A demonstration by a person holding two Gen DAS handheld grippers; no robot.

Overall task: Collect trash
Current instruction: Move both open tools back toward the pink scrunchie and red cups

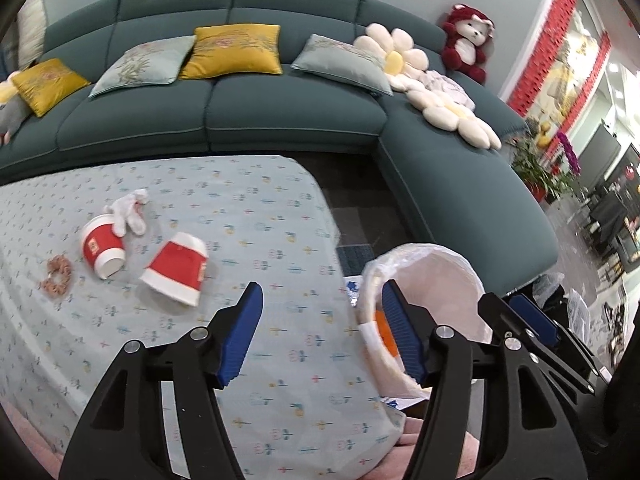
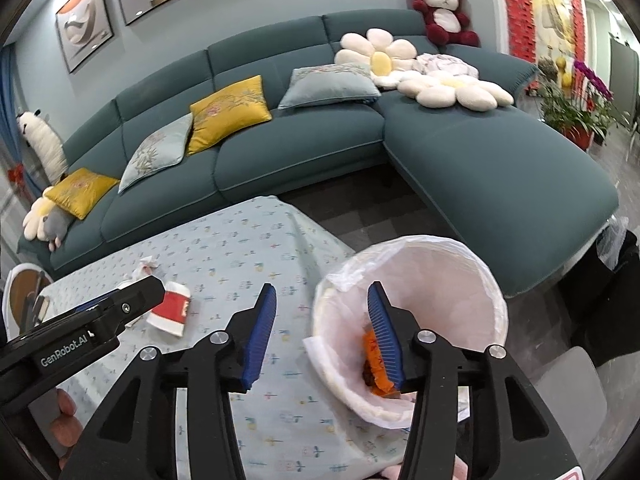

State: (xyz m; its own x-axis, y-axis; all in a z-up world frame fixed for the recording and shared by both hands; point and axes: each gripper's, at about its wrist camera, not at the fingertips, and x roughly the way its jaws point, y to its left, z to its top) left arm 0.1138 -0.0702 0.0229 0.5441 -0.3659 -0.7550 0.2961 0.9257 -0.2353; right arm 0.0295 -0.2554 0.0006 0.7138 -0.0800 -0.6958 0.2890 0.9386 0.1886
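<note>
Two red-and-white paper cups lie on their sides on the patterned tablecloth: one (image 1: 102,251) at the left, one (image 1: 176,268) nearer me, also in the right wrist view (image 2: 170,312). A crumpled white tissue (image 1: 129,210) lies behind them. A white-lined trash bin (image 1: 428,280) stands off the table's right edge, with orange trash (image 2: 374,364) inside. My left gripper (image 1: 322,332) is open and empty above the table's right part. My right gripper (image 2: 322,336) is open and empty over the table edge and the bin (image 2: 420,280).
A pink scrunchie (image 1: 57,276) lies left of the cups. A teal corner sofa (image 1: 288,116) with cushions and plush toys runs behind and to the right of the table (image 1: 260,208). Potted plants (image 1: 536,168) stand at the far right. Dark floor lies between table and sofa.
</note>
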